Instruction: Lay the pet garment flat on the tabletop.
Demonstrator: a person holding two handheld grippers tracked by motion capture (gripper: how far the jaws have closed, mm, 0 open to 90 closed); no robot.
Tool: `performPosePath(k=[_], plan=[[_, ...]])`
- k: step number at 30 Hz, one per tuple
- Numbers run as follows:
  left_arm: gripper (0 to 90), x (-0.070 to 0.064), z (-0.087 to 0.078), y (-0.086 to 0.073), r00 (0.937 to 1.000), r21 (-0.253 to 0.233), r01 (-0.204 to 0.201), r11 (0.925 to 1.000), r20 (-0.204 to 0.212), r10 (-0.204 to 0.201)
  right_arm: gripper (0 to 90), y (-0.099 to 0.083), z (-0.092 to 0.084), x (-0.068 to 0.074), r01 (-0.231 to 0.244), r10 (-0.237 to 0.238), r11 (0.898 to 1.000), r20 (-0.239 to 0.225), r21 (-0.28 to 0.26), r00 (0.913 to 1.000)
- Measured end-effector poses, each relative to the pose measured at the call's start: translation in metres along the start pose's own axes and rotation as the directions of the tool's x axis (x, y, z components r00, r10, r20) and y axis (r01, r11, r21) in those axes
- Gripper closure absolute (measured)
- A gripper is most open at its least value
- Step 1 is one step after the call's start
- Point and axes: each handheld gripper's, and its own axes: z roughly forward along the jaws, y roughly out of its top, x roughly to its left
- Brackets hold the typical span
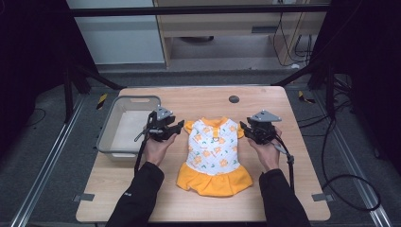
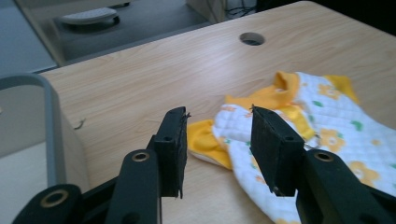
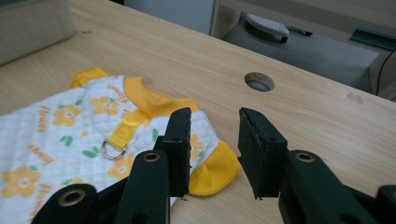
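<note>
From the high view, a small white-and-orange dress [image 1: 214, 156] lies flat in the middle of the wooden table [image 1: 283, 104], collar toward the far edge, with the left gripper [image 1: 177, 126] just beside one sleeve and the right gripper [image 1: 243, 126] just beside the other; both sets of jaws stand apart with nothing between them. To the left sits a grey bin [image 1: 124, 125], and nothing can be seen lying in it. In the left gripper view the open jaws hang above the yellow sleeve [image 2: 208, 142] without touching it, the bin's wall [image 2: 49, 130] close at hand. In the right gripper view the jaws likewise frame the other sleeve [image 3: 212, 170], clear of the cloth, a metal ring [image 3: 112, 150] on a yellow strap nearby. The likely risk is that a pinch on a sleeve cuff alone lets the dress sag, twist or slip, or a jaw snags the ring.
</note>
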Motion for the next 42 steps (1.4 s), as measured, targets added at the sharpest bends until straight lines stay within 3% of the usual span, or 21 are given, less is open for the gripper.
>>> performPosePath(k=[3, 7, 8, 10, 12, 17, 19, 20, 21, 22, 28, 32, 35, 37, 38, 39, 40, 42], plan=[[60.2, -0.011, -0.008, -0.005, 0.9988, 0.003, -0.018, 0.9998, 0.047, 0.018, 66.4, -0.001, -0.012, 0.004, -0.019, 0.019, 1.0, -0.038, -0.003, 0.9991], [74.0, -0.029, -0.01, -0.016, 0.993, 0.019, -0.061, 0.998, 0.102, 0.059, 70.0, -0.01, -0.02, 0.017, -0.016, 0.018, 1.0, -0.1, 0.027, 0.9948], [77.6, -0.038, -0.005, -0.022, 0.9904, 0.039, -0.077, 0.9963, 0.119, 0.071, 72.1, -0.016, -0.02, 0.023, -0.008, 0.014, 0.999, -0.12, 0.046, 0.9926], [79.2, -0.041, -0.001, -0.025, 0.9894, 0.049, -0.092, 0.9946, 0.117, 0.086, 74.1, -0.023, -0.017, 0.029, -0.004, 0.014, 0.998, -0.137, 0.07, 0.9904], [79.8, -0.046, 0.013, -0.035, 0.9892, 0.085, -0.078, 0.9933, 0.131, 0.067, 75.6, -0.031, -0.013, 0.034, -0.001, 0.015, 0.996, -0.152, 0.093, 0.9883], [80.4, -0.05, 0.034, -0.05, 0.9899, 0.153, -0.079, 0.9851, 0.129, 0.059, 76.3, -0.048, -0.001, 0.043, 0.016, 0.008, 0.99, -0.172, 0.141, 0.9851], [80.3, -0.051, 0.04, -0.057, 0.9898, 0.18, -0.084, 0.9801, 0.129, 0.061, 76.2, -0.055, 0.005, 0.045, 0.015, 0.013, 0.987, -0.179, 0.158, 0.9837], [80.3, -0.052, 0.044, -0.063, 0.9895, 0.206, -0.098, 0.9735, 0.124, 0.074, 76.3, -0.061, 0.009, 0.046, 0.016, 0.017, 0.983, -0.179, 0.181, 0.9838], [80.2, -0.052, 0.044, -0.063, 0.9895, 0.206, -0.098, 0.9735, 0.124, 0.074, 76.3, -0.061, 0.009, 0.046, 0.016, 0.017, 0.983, -0.179, 0.181, 0.9838], [80.2, -0.052, 0.046, -0.066, 0.9901, 0.224, -0.1, 0.9694, 0.119, 0.075, 76.4, -0.065, 0.013, 0.047, 0.024, 0.014, 0.977, -0.176, 0.212, 0.9843], [80.0, -0.051, 0.048, -0.07, 0.9908, 0.227, -0.098, 0.9688, 0.114, 0.074, 76.4, -0.069, 0.022, 0.049, 0.043, -0.003, 0.97, -0.165, 0.239, 0.9863], [78.0, -0.05, 0.051, -0.069, 0.9933, 0.226, -0.095, 0.9694, 0.086, 0.077, 76.4, -0.069, 0.026, 0.045, 0.023, 0.011, 0.973, -0.147, 0.228, 0.989], [72.0, -0.049, 0.047, -0.066, 0.9941, 0.226, -0.09, 0.9699, 0.08, 0.073, 76.4, -0.068, 0.024, 0.044, 0.016, 0.016, 0.974, -0.14, 0.227, 0.9901], [69.8, -0.049, 0.037, -0.064, 0.993, 0.21, -0.085, 0.974, 0.098, 0.065, 76.9, -0.065, 0.017, 0.044, 0.017, 0.014, 0.978, -0.15, 0.206, 0.9887], [69.0, -0.05, 0.024, -0.06, 0.9905, 0.195, -0.102, 0.9754, 0.11, 0.082, 78.3, -0.061, 0.006, 0.046, 0.02, 0.01, 0.984, -0.166, 0.178, 0.9861], [68.9, -0.05, 0.024, -0.06, 0.9905, 0.195, -0.102, 0.9754, 0.11, 0.082, 78.3, -0.061, 0.006, 0.046, 0.02, 0.01, 0.984, -0.166, 0.178, 0.9861], [68.6, -0.052, 0.009, -0.059, 0.985, 0.178, -0.116, 0.9772, 0.147, 0.09, 80.9, -0.059, -0.006, 0.047, 0.029, 0.001, 0.987, -0.186, 0.157, 0.9826], [68.6, -0.055, -0.005, -0.063, 0.9787, 0.176, -0.14, 0.9745, 0.174, 0.109, 83.8, -0.063, -0.018, 0.05, 0.024, 0.009, 0.988, -0.213, 0.151, 0.9771]])
